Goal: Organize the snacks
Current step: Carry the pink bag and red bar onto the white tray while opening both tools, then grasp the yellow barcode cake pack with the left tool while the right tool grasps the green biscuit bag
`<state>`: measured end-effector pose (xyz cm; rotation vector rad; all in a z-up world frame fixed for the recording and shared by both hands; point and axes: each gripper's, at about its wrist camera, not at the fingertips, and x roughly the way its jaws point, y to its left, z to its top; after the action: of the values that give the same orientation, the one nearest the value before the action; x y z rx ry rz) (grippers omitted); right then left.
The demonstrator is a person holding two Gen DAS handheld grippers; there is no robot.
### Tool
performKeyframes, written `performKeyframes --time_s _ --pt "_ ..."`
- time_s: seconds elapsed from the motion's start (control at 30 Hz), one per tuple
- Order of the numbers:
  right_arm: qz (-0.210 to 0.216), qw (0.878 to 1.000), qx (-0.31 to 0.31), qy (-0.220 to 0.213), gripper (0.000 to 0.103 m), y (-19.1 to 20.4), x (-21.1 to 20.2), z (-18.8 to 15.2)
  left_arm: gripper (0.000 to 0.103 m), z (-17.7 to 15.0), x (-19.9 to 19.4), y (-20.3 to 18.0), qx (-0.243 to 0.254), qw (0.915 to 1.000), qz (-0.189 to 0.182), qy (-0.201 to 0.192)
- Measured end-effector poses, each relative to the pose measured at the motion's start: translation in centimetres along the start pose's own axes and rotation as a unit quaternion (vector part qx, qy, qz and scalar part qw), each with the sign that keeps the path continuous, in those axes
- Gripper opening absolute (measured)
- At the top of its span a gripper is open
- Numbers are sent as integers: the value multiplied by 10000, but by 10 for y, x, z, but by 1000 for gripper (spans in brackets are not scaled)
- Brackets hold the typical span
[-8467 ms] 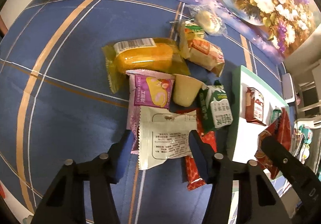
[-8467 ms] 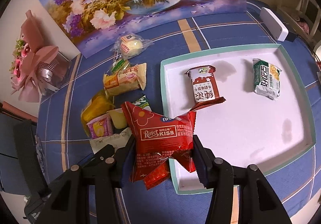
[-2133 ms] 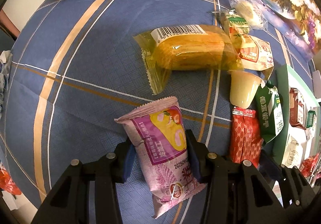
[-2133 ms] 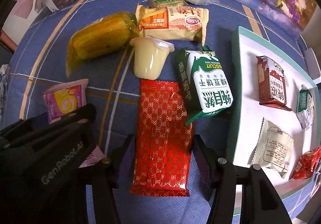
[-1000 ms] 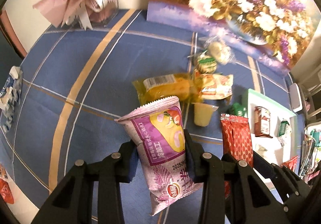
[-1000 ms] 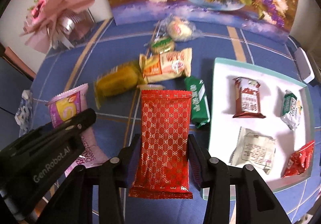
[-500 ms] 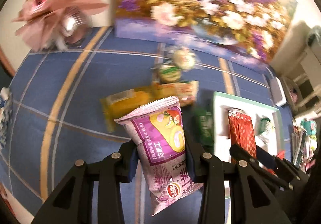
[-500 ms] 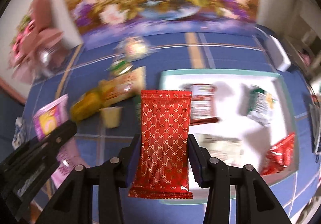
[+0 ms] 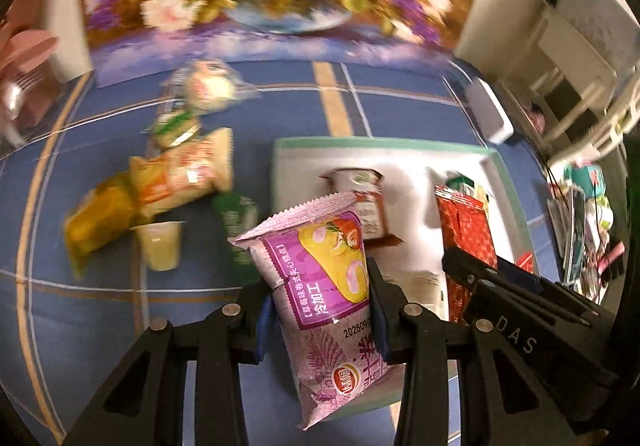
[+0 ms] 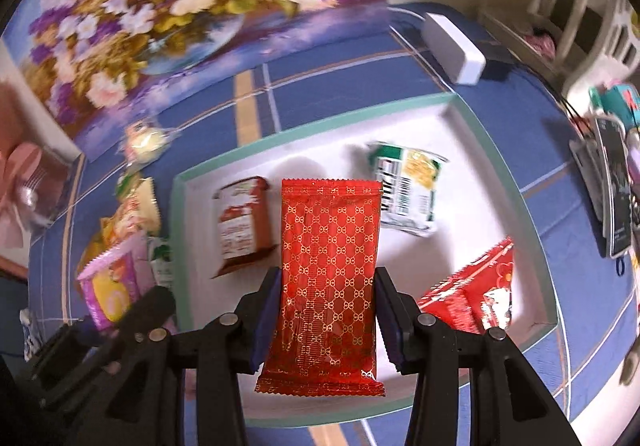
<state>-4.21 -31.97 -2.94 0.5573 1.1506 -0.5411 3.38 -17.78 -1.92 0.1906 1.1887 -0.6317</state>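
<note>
Over the white, teal-rimmed tray (image 10: pixel 532 230), our right hand-held gripper (image 10: pixel 326 320) clamps the red patterned foil packet (image 10: pixel 328 270) upright, nearer than our left hand-held gripper (image 9: pixel 320 310) pinching the purple cake-roll pouch (image 9: pixel 320 278) at the tray's left edge.

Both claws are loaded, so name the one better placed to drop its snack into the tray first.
Right. The right claw holds the red patterned packet directly above the white tray. The left claw grips the purple packet nearer the tray's edge.
</note>
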Motion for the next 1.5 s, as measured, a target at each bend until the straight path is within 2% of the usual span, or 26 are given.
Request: performKeyframes --time_s 0.23,0.43,0.5,0.63,0.83,0.97,1.1,1.27,1.4,1.47,1.5 --pt "-37 9995 272 175 48 -20 14 -2 41 -4 28 -18 150 9996 -75 235" --pt "-62 9989 372 284 48 -26 22 -4 42 -7 36 -22 199 9993 -42 319" --pt "-89 9988 390 283 48 -25 21 -3 44 -6 37 -22 160 9992 -43 360" --pt "-100 9989 416 193 49 -25 14 -2 59 -3 28 -18 110 9996 -5 275" --pt "-78 9992 390 70 50 -22 6 0 60 3 9 -10 38 9999 -3 157" --pt "-101 9994 330 83 51 -21 4 -2 71 7 -2 5 -181 9996 194 65" --pt "-113 9995 300 52 63 -19 2 -2 79 12 -10 27 -443 9978 493 -56" --pt "-140 9996 233 58 64 -14 3 -1 80 13 -13 55 -740 9943 768 -76" --pt "-127 9997 171 85 74 -8 4 -3 81 10 -15 76 -997 9904 956 -77" --pt "-98 9998 120 79 84 -4 3 -2 98 9 -19 93 -1163 9848 1278 -168" --pt "-63 9999 85 53 90 -1 2 -2 99 7 -21 99 -1222 9828 1368 -212"
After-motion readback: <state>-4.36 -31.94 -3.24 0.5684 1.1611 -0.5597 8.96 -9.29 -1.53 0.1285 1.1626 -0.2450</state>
